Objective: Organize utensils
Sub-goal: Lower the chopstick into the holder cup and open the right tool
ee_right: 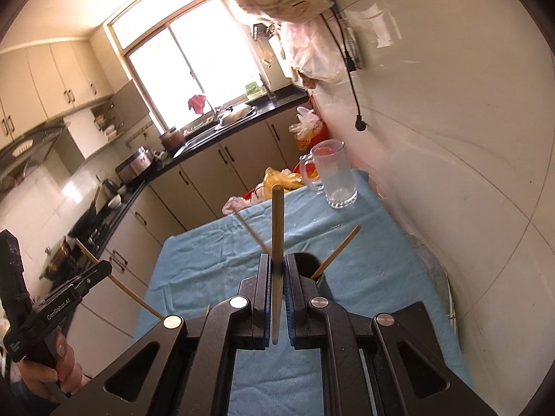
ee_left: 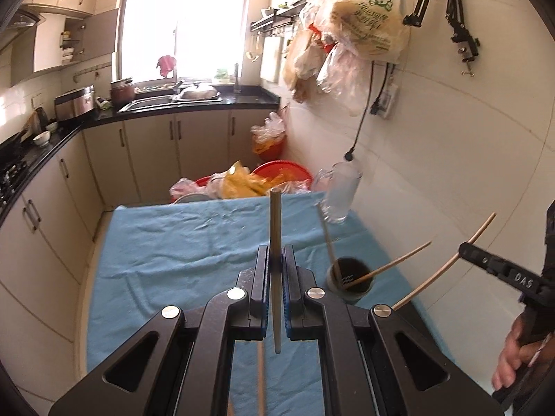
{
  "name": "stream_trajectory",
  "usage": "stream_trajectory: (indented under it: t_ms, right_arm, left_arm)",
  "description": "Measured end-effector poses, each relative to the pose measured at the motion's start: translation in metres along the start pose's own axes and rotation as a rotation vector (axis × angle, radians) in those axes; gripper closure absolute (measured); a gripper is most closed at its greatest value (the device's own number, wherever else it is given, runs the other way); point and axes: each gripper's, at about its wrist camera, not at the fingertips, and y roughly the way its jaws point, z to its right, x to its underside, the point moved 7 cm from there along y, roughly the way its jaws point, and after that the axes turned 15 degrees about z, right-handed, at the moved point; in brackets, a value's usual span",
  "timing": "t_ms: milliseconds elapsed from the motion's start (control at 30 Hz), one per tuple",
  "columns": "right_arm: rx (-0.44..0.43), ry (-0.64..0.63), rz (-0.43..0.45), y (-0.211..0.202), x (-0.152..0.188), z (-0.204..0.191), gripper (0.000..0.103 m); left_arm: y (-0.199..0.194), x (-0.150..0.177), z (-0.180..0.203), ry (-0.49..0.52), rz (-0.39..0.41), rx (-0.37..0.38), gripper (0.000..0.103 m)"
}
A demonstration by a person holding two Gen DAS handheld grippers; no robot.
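Each claw, left [ee_left: 276, 263] and right [ee_right: 277, 267], is clamped on one chopstick [ee_left: 275, 228]; tips should be lowered steeply into the dark holder [ee_left: 350, 279].

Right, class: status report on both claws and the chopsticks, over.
Left claw shut on a chopstick. Right claw shut on another chopstick. Two chopsticks in dark cup. Glass mug beyond, not blocking.

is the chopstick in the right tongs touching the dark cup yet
Apart. Left wrist view shows the right tongs holding their chopstick beside the dark cup, blue cloth between.
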Motion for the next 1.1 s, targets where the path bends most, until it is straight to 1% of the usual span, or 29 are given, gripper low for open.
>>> stream_trajectory:
  t_ms: [267,500,633,733,867,1100]
  right_arm:
    - [0.014,0.008,0.046,0.009,-0.034,0.015,0.096]
    - [0.034,0.005,0.046,0.033,-0.043,0.027,0.096]
    - [0.048,-0.008,0.036,0.047,-0.041,0.032,0.096]
    - [0.048,-0.019,0.013,0.057,-0.034,0.034,0.096]
    - [0.046,-0.027,-0.025,0.069,-0.025,0.038,0.096]
    - [0.058,-0.059,-0.057,0.084,-0.015,0.045,0.096]
  left_arm:
    - [0.028,-0.040,0.040,-0.012,0.033,0.078,0.097]
    - [0.061,-0.050,0.073,-0.004,0.033,0.110,0.097]
    - [0.080,-0.042,0.085,-0.004,0.015,0.112,0.097]
    - [0.095,-0.028,0.090,-0.003,-0.012,0.109,0.097]
    - [0.105,-0.010,0.090,0.000,-0.047,0.101,0.097]
    - [0.121,0.012,0.086,-0.004,-0.093,0.076,0.097]
